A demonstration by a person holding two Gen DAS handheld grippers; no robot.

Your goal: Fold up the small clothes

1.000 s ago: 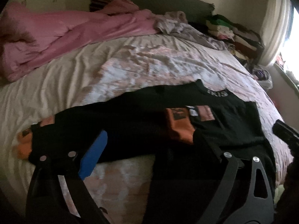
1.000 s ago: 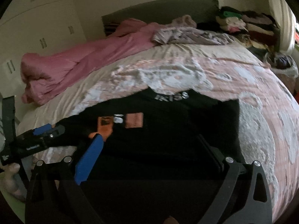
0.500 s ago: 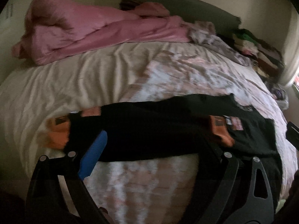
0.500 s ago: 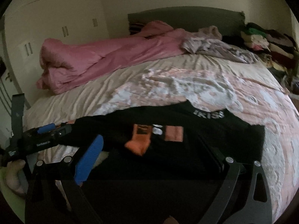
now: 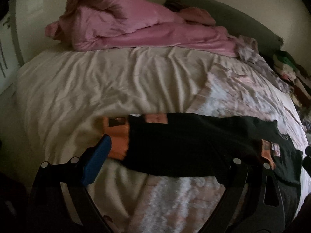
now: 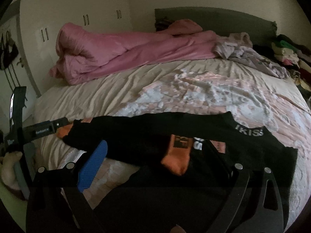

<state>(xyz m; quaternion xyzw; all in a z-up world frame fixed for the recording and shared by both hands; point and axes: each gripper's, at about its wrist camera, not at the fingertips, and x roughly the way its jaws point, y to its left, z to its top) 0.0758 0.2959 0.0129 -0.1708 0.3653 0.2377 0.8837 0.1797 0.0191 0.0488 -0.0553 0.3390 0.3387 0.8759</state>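
Observation:
A black long-sleeved top with orange cuffs lies flat on the bed. One sleeve stretches out to the left and ends in an orange cuff. The other cuff is folded onto the chest, below the white-lettered collar. My left gripper is open over the outstretched sleeve, its blue pad beside the left cuff. It also shows in the right wrist view at that cuff. My right gripper is open above the top's body, holding nothing.
A rumpled pink duvet lies along the far side of the bed. Grey-lilac clothes and a stack of folded clothes sit at the far right. White wardrobe doors stand behind at left.
My left gripper has swung left along the outstretched sleeve, bringing the left orange cuff close to its blue pad. The right gripper's view has turned left. The top has not moved.

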